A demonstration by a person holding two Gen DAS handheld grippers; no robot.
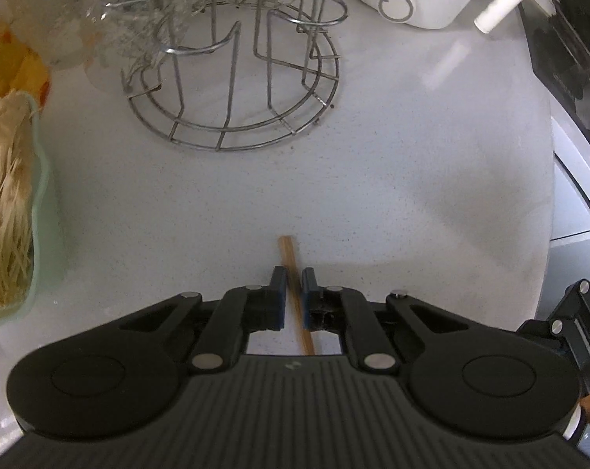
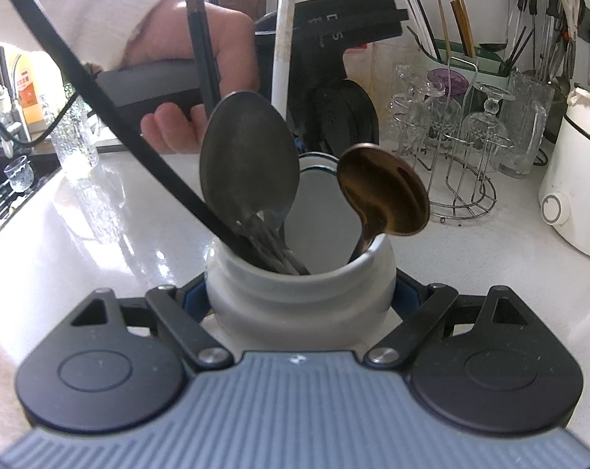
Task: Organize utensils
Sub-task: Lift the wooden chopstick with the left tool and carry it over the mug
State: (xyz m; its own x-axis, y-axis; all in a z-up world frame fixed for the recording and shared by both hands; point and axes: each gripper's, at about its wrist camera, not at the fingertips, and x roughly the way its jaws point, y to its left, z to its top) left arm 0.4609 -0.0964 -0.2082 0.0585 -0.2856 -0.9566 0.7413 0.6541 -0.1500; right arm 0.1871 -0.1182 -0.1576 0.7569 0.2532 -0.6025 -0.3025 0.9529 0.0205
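Over a speckled white desk (image 1: 373, 164), the left tool (image 1: 293, 293) pinches a wooden chopstick (image 1: 291, 269) between nearly closed blue pads, near a wire glass rack (image 1: 232, 90). The right tool (image 2: 300, 297) clamps a grey utensil jar (image 2: 295, 297) holding two spoons (image 2: 250, 168) and dark chopsticks.

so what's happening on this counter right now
A person is sorting utensils with two handheld grippers. The left gripper has closed on a wooden chopstick lying on the white counter. The right gripper clamps a white jar already holding spoons and chopsticks.
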